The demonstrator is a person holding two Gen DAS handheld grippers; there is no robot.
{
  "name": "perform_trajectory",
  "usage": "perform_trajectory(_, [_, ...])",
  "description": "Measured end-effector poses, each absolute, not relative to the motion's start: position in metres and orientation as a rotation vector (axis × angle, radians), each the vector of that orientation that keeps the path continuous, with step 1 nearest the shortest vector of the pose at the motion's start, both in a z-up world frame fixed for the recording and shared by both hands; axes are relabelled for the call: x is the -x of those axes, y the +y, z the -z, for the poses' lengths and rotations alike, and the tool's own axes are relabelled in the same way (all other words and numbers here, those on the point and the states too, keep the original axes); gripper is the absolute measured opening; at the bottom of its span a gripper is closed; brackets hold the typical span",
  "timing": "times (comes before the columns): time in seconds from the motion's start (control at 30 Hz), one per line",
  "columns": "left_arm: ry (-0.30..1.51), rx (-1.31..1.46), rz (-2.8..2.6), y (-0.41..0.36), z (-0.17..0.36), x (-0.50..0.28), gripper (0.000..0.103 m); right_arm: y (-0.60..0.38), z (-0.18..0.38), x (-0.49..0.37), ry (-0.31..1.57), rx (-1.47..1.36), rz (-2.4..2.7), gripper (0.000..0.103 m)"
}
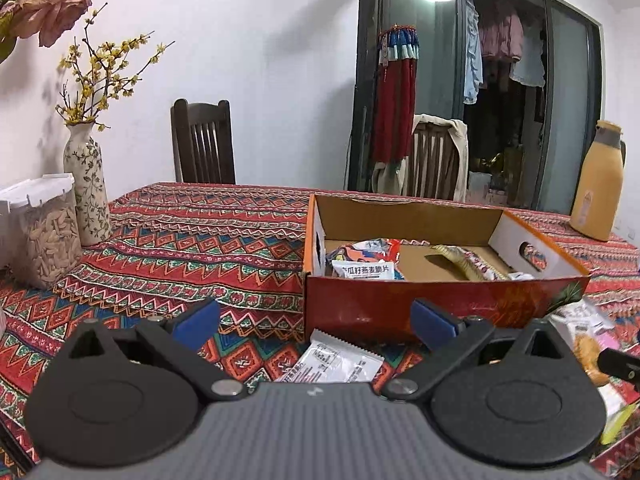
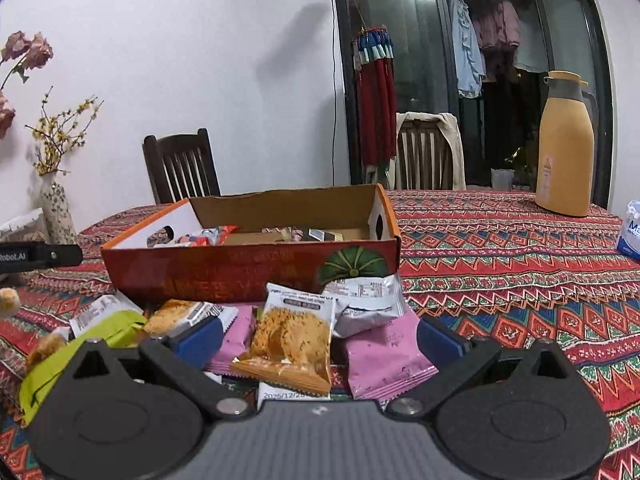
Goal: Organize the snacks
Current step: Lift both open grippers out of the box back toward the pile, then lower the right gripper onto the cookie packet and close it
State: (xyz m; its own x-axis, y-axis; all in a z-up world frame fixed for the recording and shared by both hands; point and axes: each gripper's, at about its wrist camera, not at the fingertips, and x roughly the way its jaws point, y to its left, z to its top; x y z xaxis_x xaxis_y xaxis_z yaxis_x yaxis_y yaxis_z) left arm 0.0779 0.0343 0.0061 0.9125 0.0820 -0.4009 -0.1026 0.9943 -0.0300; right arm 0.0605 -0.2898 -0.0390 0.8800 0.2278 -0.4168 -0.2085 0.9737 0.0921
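Left wrist view: left gripper (image 1: 315,322) jaws spread wide, nothing between the blue rubbery pads (image 1: 198,322). Below the gap lies a flat silver foil packet (image 1: 334,362) with a serrated top edge, on the tablecloth (image 1: 192,236), a woven-look fabric in red zigzag and diamond bands. Just past it stands the cardboard box (image 1: 440,304): glossy red printed outside, raw brown corrugated inside, white end walls with oval hand cut-outs. Inside, crinkly wrapped snacks (image 1: 366,262) bunch at its left end and a few more at the right; the middle of the floor is bare. Far left: a clear plastic canister (image 1: 48,240) of pale seeds and a tall ceramic vase (image 1: 88,192) with leaf print. Far right: a smooth mustard-yellow jug (image 1: 598,184).

Right wrist view: right gripper (image 2: 320,338) also wide apart, gripping nothing. Between and ahead of the pads sits a loose pile of packets touching the box front: a clear-window biscuit pack (image 2: 294,338) leaning on top, matte pink sachets (image 2: 386,356) underneath, a crumpled silver pouch (image 2: 366,306), a lime-green wrapper (image 2: 86,346) at left.
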Motion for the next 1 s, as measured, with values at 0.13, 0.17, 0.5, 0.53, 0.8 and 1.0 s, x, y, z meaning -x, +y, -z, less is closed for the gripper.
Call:
perform_trajectory(0.13, [0.408, 0.049, -0.101, 0.034, 0.002, -0.079, 0.103, -0.287, 0.041, -0.063, 0.438, -0.038, -0.23, 0.103])
perform_trajectory(0.17, [0.409, 0.053, -0.104, 0.034, 0.003, -0.079, 0.103, -0.286, 0.042, -0.064, 0.441, -0.037, -0.228, 0.103])
perform_trajectory(0.5, [0.417, 0.072, -0.108, 0.037, 0.006, -0.081, 0.103, -0.287, 0.042, -0.067, 0.452, -0.043, -0.23, 0.103])
perform_trajectory(0.53, [0.417, 0.071, -0.107, 0.037, 0.006, -0.081, 0.103, -0.287, 0.042, -0.068, 0.453, -0.043, -0.231, 0.103])
perform_trajectory(0.8, [0.416, 0.08, -0.107, 0.039, 0.006, -0.08, 0.103, -0.287, 0.043, -0.068, 0.448, -0.051, -0.233, 0.103])
perform_trajectory(1.0, [0.415, 0.098, -0.108, 0.042, 0.007, -0.08, 0.103, -0.287, 0.042, -0.059, 0.447, -0.056, -0.237, 0.103])
